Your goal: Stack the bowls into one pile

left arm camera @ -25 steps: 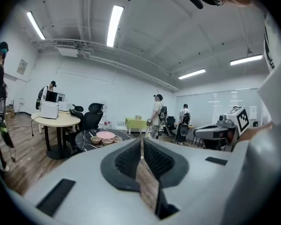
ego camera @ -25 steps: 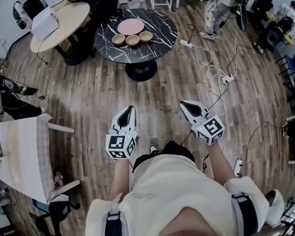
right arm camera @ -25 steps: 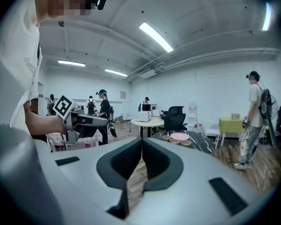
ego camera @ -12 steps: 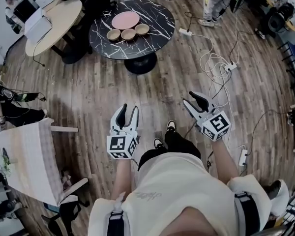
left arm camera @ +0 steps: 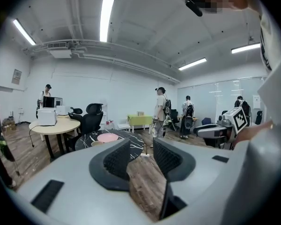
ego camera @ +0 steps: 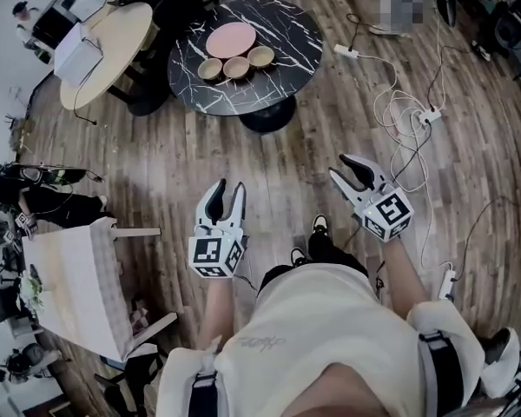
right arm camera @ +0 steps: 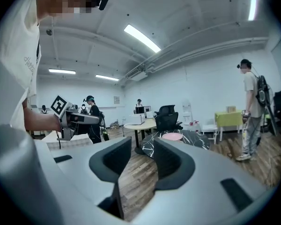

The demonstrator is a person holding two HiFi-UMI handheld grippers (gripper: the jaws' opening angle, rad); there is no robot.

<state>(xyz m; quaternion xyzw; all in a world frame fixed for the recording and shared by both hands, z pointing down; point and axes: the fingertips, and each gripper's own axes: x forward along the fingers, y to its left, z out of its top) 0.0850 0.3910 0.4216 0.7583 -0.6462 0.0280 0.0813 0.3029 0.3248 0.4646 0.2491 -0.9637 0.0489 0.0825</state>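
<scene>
We hold both grippers over the wooden floor [ego camera: 156, 163], well apart from the black marble table [ego camera: 286, 72], on its near side. The left gripper [ego camera: 228, 189] has its jaws wide apart; they have just been opening, and only floor shows between them. The right gripper [ego camera: 347, 170] has also just been opening and holds nothing. On the table three tan bowls [ego camera: 236, 67] stand side by side in a row, unstacked, just beside a pink plate [ego camera: 231, 39]. Each gripper carries a marker cube [ego camera: 213, 254] with black-and-white squares. The script on our shirt [ego camera: 260, 343] is too small to read.
</scene>
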